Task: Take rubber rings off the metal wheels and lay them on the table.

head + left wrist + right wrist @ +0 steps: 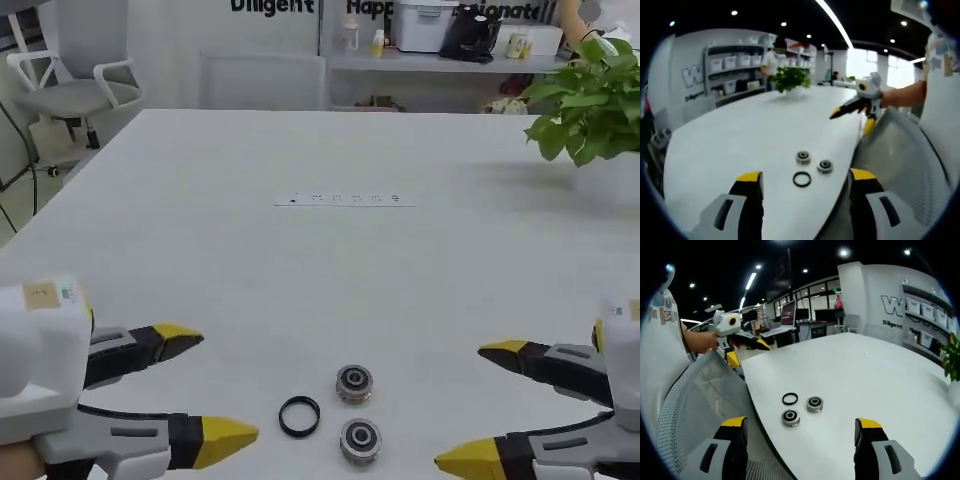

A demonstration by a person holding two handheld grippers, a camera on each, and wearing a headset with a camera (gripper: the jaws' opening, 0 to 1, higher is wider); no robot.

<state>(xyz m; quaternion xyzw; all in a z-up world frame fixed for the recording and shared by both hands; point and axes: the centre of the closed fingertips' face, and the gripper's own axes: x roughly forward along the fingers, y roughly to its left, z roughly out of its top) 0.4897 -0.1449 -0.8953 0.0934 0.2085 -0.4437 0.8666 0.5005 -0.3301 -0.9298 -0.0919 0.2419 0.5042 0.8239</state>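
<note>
On the near counter (320, 280), a rubber ring (299, 416) lies beside two metal wheels (354, 384) (360, 440). Left hand-held gripper (228, 385), right hand-held gripper (458, 405): jaws apart, empty, bodies cropped.

A wide white table (300, 160) is stretching toward twelve o'clock in the head view, a pale office chair (75, 80) is standing at ten, a cluttered shelf (420, 62) is running along the lettered wall (170, 40) at one, a leafy plant (590, 100) is sitting at two, and round ceiling lights (842, 252) are glowing overhead.
</note>
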